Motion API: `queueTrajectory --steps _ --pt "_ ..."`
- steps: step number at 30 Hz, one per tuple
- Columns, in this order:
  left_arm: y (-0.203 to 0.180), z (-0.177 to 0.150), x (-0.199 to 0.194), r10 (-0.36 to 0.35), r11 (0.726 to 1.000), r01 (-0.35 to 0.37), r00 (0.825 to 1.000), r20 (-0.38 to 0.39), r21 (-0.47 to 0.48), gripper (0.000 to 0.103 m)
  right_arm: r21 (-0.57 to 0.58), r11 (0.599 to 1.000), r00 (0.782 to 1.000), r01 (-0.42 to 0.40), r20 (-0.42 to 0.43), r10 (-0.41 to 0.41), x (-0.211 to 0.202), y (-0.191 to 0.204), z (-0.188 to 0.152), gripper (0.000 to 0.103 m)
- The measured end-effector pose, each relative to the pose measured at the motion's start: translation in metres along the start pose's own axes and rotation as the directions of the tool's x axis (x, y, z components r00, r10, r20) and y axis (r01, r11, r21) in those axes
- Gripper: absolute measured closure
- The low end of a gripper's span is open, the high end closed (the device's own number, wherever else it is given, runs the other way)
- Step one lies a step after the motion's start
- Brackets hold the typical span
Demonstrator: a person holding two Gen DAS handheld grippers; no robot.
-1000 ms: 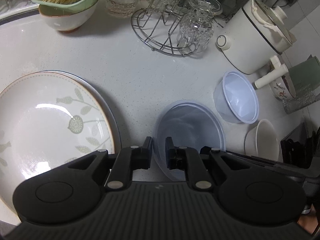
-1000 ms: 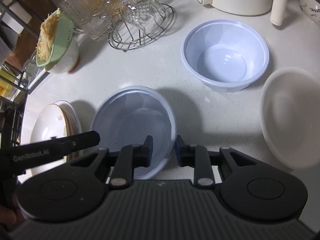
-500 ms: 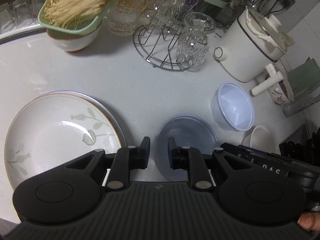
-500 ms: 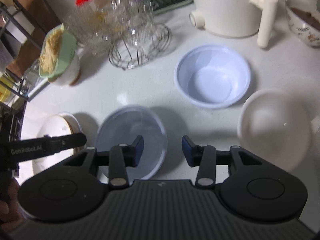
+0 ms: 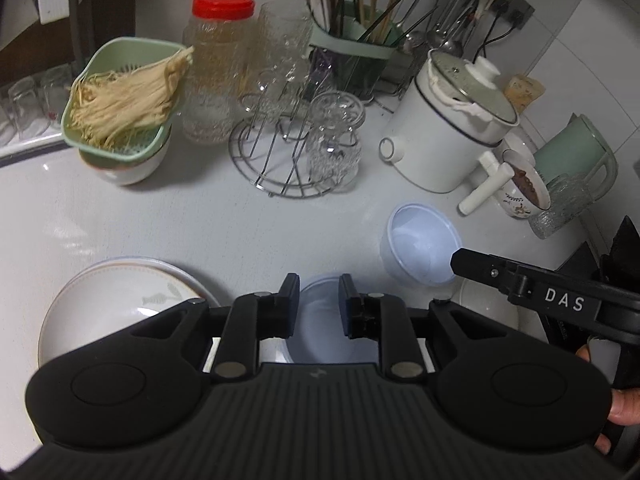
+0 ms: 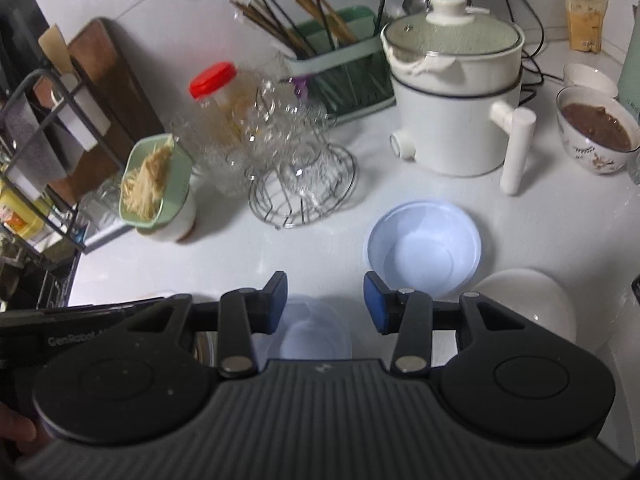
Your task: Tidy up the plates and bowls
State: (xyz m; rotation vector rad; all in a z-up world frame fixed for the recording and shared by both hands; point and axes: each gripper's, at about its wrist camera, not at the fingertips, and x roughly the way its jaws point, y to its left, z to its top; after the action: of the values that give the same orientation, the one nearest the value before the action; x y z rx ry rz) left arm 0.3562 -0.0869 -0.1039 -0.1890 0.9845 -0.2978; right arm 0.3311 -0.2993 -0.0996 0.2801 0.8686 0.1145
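Observation:
A pale blue plastic bowl (image 5: 320, 332) sits on the white counter, well below both grippers. My left gripper (image 5: 319, 300) hovers above it with its jaws a little apart and opening, and nothing between the pads. My right gripper (image 6: 325, 300) is open wider and empty, over the same bowl (image 6: 316, 336). A second pale blue bowl (image 6: 424, 248) stands further back, with a white bowl (image 6: 528, 304) to its right. A leaf-patterned plate (image 5: 120, 308) lies to the left on another plate.
Behind stand a wire rack of glasses (image 5: 296, 152), a white lidded pot (image 5: 444, 136) with a side handle, a green strainer of noodle-like strands (image 5: 124, 112) on a bowl, a red-lidded jar (image 5: 216, 80) and a utensil holder (image 5: 352, 52). A bowl of brown food (image 6: 596, 132) is far right.
Both grippers have let go of the near blue bowl's rim, opened, and risen well above the counter. The bowl stays where it was.

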Motion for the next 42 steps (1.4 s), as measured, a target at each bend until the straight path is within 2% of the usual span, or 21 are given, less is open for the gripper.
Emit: queueTrajectory --steps 9,16,21,28,33,34,37,38,42 --pt "-0.021 0.016 0.008 -0.064 0.994 0.063 0.998 0.012 0.094 0.079 0.065 0.996 0.996 0.057 0.071 -0.061 -0.014 -0.013 0.004 0.058" --pt "-0.035 0.025 0.019 -0.098 0.982 0.098 0.995 -0.008 0.163 0.078 0.128 0.987 0.988 0.096 0.107 -0.11 -0.02 -0.026 0.003 0.058" --pt "-0.046 0.031 0.032 -0.12 0.972 0.126 0.992 -0.042 0.197 0.07 0.181 0.974 0.978 0.137 0.131 -0.162 -0.026 -0.039 0.002 0.058" --pt "-0.064 0.032 0.047 -0.116 0.956 0.13 0.991 -0.066 0.265 0.059 0.248 0.954 0.976 0.169 0.095 -0.197 -0.021 -0.062 0.001 0.058" --pt "-0.066 0.037 0.063 -0.122 0.957 0.139 0.989 -0.081 0.255 0.055 0.255 0.95 0.974 0.182 0.083 -0.209 -0.014 -0.075 0.003 0.058" --pt "-0.066 0.037 0.068 -0.124 0.957 0.143 0.988 -0.089 0.254 0.055 0.251 0.95 0.973 0.187 0.086 -0.214 -0.012 -0.077 0.004 0.056" --pt "-0.067 0.04 0.082 -0.13 0.955 0.156 0.985 -0.115 0.254 0.055 0.228 0.951 0.967 0.209 0.094 -0.235 -0.007 -0.082 0.007 0.034" --pt "-0.067 0.041 0.087 -0.129 0.954 0.156 0.984 -0.121 0.254 0.055 0.231 0.95 0.966 0.212 0.097 -0.239 -0.005 -0.085 0.007 0.031" --pt "-0.077 0.043 0.106 -0.119 0.942 0.152 0.985 -0.127 0.3 0.054 0.227 0.957 0.974 0.182 0.095 -0.207 0.003 -0.098 0.009 0.031"
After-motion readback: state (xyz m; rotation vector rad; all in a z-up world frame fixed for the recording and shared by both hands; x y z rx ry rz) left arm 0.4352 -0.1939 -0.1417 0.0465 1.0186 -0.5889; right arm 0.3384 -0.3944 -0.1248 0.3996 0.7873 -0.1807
